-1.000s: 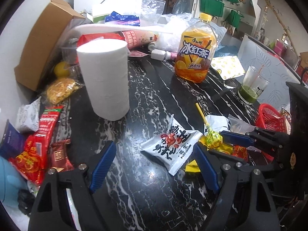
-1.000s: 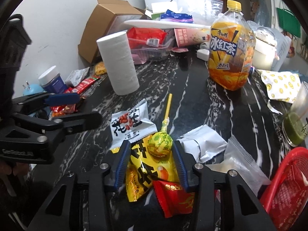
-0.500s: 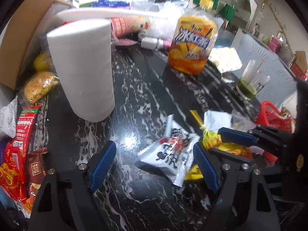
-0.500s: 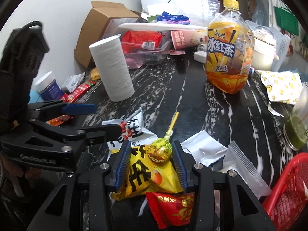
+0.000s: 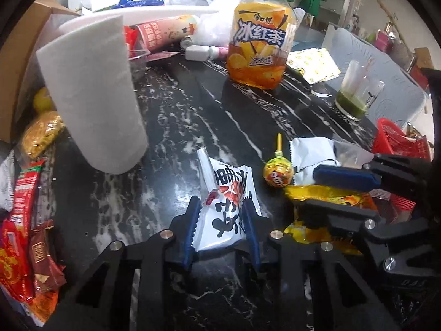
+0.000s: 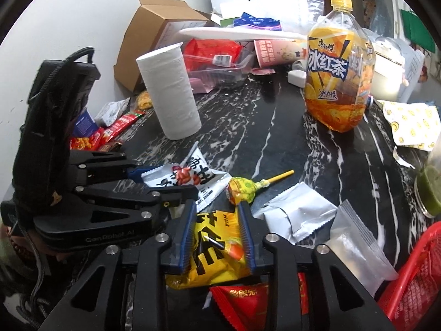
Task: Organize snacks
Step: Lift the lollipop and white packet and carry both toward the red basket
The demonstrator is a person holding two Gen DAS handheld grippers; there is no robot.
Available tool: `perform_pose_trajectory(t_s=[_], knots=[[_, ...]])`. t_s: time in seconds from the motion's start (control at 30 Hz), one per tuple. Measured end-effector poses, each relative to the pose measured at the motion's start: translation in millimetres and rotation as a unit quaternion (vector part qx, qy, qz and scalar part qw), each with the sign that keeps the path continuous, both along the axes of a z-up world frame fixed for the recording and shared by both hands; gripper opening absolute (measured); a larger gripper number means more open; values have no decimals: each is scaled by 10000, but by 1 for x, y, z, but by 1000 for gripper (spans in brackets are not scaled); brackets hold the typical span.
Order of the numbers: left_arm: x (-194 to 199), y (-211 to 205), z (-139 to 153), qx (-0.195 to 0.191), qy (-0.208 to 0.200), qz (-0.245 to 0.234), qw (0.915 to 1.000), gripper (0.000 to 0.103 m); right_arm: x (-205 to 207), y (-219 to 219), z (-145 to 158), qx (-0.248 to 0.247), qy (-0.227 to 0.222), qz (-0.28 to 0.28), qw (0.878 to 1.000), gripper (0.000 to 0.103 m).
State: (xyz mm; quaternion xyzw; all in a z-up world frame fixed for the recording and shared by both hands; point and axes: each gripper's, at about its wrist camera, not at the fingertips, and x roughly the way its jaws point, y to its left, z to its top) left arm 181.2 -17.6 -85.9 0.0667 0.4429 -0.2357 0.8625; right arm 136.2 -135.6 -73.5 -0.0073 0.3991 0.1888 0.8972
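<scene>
A white snack packet with black and red print lies on the black marble table. My left gripper is shut on its near end, and the right wrist view shows the same hold on the packet. My right gripper is shut on a yellow snack packet, pads pressing both its sides. A yellow-green lollipop lies just past the right fingertips. The two grippers sit close side by side.
A silver packet, a clear bag and a red packet lie around the right gripper. A red basket stands at the right. Behind are a paper roll, a tea bottle and a green drink glass.
My left gripper came down over the white packet and shut on it. The right jaws narrowed onto the yellow packet, and the lollipop now lies ahead of their tips.
</scene>
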Motion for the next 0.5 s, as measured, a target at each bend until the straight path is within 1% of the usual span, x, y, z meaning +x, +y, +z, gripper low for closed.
perform_pose_trajectory(t_s=[0.23,0.33,0.5], knots=[[-4,24,9,-103,-18,476,9988,28,14,1,-1,-18,128,-110,9999,36],[-4,30,9,-149,-38,567,9983,28,25,1,-4,48,244,-181,9995,36],[-3,35,8,-218,35,626,9978,28,41,6,-11,-28,421,-351,9985,36]])
